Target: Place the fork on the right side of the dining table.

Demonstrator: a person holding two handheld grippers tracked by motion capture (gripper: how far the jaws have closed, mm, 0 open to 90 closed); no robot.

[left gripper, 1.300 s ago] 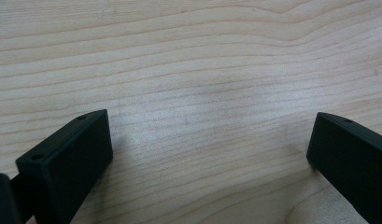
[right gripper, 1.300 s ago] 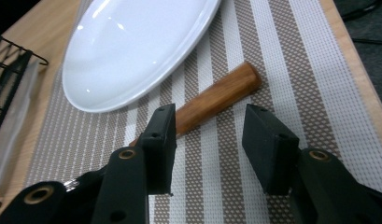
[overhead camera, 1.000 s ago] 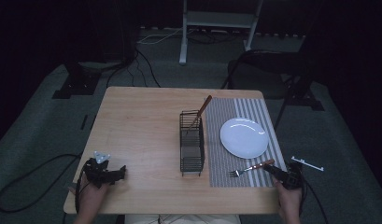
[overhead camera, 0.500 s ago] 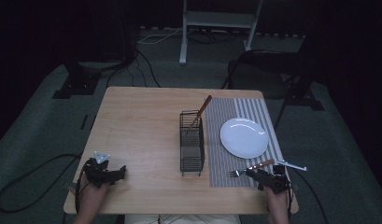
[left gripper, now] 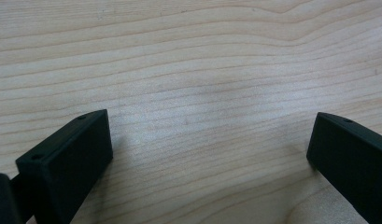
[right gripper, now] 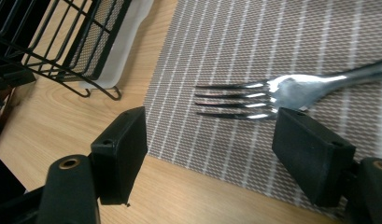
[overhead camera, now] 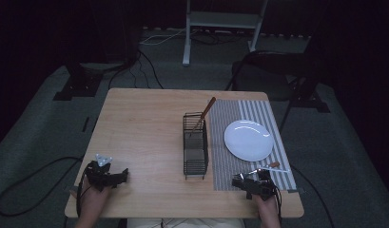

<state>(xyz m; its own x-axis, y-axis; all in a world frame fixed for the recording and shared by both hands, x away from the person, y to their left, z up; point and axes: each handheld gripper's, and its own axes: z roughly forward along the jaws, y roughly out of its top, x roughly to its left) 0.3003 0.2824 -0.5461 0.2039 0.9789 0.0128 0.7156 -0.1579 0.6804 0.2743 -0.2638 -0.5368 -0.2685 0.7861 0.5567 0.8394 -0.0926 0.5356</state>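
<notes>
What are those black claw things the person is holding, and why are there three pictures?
They are grippers, hand tools with two black jaws that pinch. A person holds one in each hand: the left gripper and the right gripper. One picture comes from a camera high above the wooden table. The other two come from small cameras riding on each gripper, looking along its jaws. On the table stand a black wire basket with a wooden-handled utensil in it, a striped placemat, a white plate and a fork. Both grippers are open and hold nothing. The right one's jaws have just been opening, beside the fork.

Parted jaws over bare table [left gripper: 202, 70]
</notes>
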